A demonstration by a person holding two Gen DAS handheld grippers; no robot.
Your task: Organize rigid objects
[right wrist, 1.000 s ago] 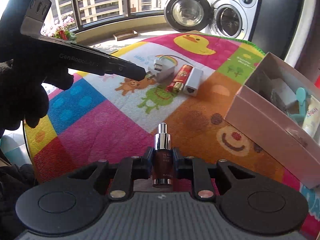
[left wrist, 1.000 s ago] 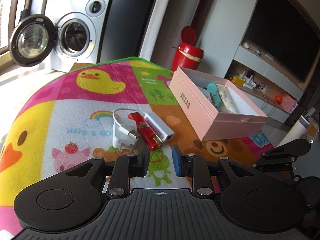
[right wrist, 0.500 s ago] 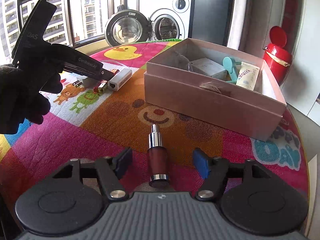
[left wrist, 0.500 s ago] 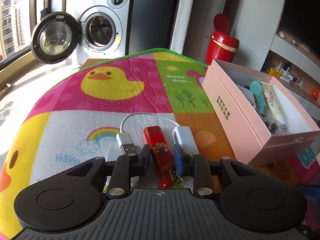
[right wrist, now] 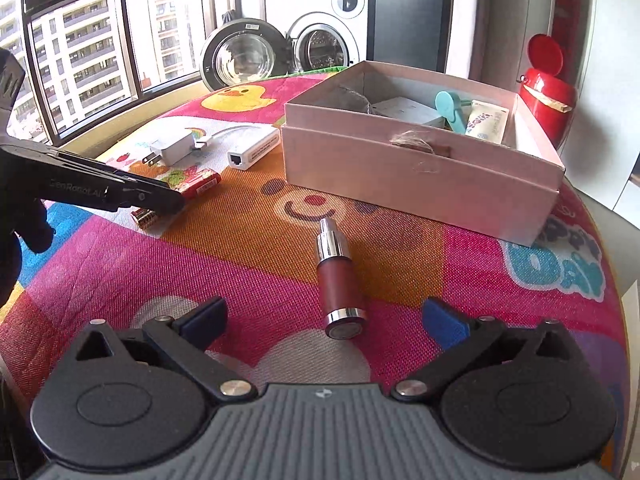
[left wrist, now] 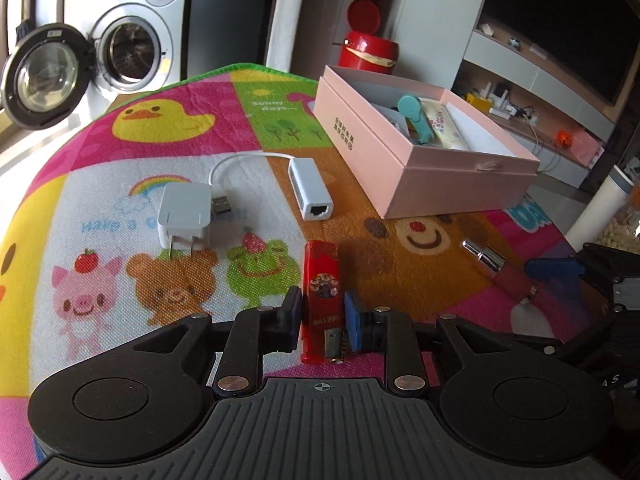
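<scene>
Clamping the red lighter point(left wrist: 323, 300) at lower centre of its view, the left gripper point(left wrist: 323, 316) has the mat point(left wrist: 400, 264) open ahead up to the pink box point(left wrist: 424, 168), whose near wall runs across the upper right. A white charger point(left wrist: 185, 216) and adapter point(left wrist: 310, 192) lie apart at mid-left. In the right wrist view, the right gripper point(right wrist: 324, 316) has just been opening; its jaws stand wide, clear of the bottle point(right wrist: 338, 280) lying between them at centre. Bare mat separates the bottle from the box wall above, and the mat's edge curves down the right side.
</scene>
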